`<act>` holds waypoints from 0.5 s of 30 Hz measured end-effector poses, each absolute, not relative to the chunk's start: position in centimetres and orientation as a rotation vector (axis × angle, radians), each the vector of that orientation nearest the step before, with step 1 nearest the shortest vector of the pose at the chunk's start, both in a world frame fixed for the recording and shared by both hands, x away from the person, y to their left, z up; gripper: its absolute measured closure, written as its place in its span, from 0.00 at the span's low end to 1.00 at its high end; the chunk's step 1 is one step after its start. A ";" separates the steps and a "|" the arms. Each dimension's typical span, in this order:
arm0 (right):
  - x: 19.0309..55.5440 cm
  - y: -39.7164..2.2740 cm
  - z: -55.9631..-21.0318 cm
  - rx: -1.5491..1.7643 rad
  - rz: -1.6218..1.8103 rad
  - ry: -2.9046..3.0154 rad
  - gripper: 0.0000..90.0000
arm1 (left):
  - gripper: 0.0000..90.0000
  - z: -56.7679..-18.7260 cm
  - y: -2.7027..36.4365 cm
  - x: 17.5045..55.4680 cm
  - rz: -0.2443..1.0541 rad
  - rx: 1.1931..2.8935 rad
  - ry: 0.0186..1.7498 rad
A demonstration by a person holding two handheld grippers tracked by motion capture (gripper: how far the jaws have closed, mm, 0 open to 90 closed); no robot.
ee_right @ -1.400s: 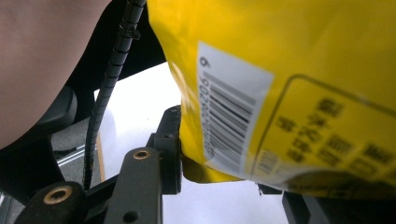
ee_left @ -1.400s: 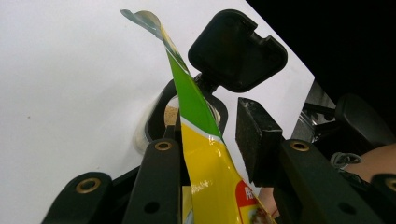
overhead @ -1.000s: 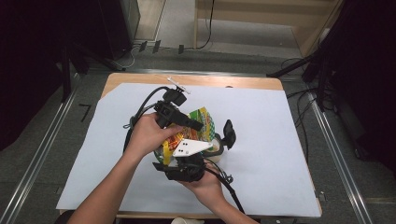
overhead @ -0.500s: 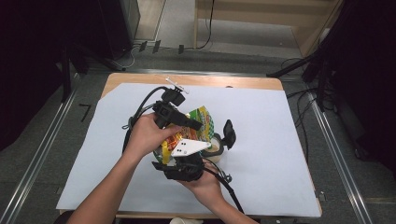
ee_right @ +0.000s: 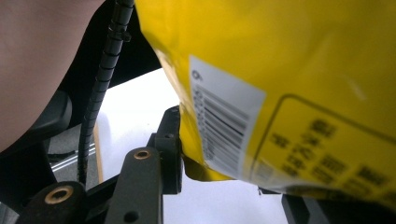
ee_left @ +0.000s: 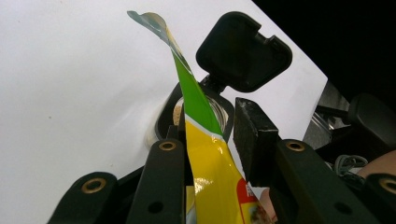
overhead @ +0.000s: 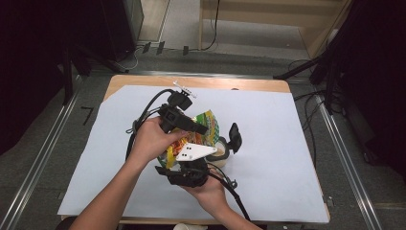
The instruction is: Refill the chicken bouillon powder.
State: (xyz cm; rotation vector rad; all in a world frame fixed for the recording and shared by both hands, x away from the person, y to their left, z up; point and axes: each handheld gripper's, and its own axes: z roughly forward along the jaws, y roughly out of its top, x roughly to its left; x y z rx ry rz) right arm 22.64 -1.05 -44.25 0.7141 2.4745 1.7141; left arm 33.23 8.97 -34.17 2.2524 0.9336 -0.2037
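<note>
Nothing moved; both grippers [overhead: 203,132] on pouch [ee_left: 210,172].

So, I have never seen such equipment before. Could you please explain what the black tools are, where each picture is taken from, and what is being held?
A person stands at a table covered by a white sheet and holds a hand tool with two black jaws in each hand. These are the left gripper and the right gripper.

The high view comes from a fixed camera above the table. Each of the other two pictures comes from a small camera riding on one gripper, looking along its jaws.

Both grippers have a yellow and green snack bag between their jaws; the right one takes the end with the barcode. Below the bag, on the sheet, stands a small jar with its black flip lid open. Probably the bag is meant to be emptied into it.
</note>
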 end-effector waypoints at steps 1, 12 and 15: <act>22.7 -1.0 -44.3 0.720 1.717 2.480 0.69 | 0.82 -34.2 9.0 33.3 -0.209 2.249 0.937; 22.9 -1.3 -44.3 0.744 1.724 2.480 0.69 | 0.81 -34.4 8.6 33.8 -0.243 2.254 0.937; 22.9 -1.5 -44.3 0.746 1.722 2.476 0.69 | 0.81 -34.4 8.4 33.9 -0.246 2.258 0.935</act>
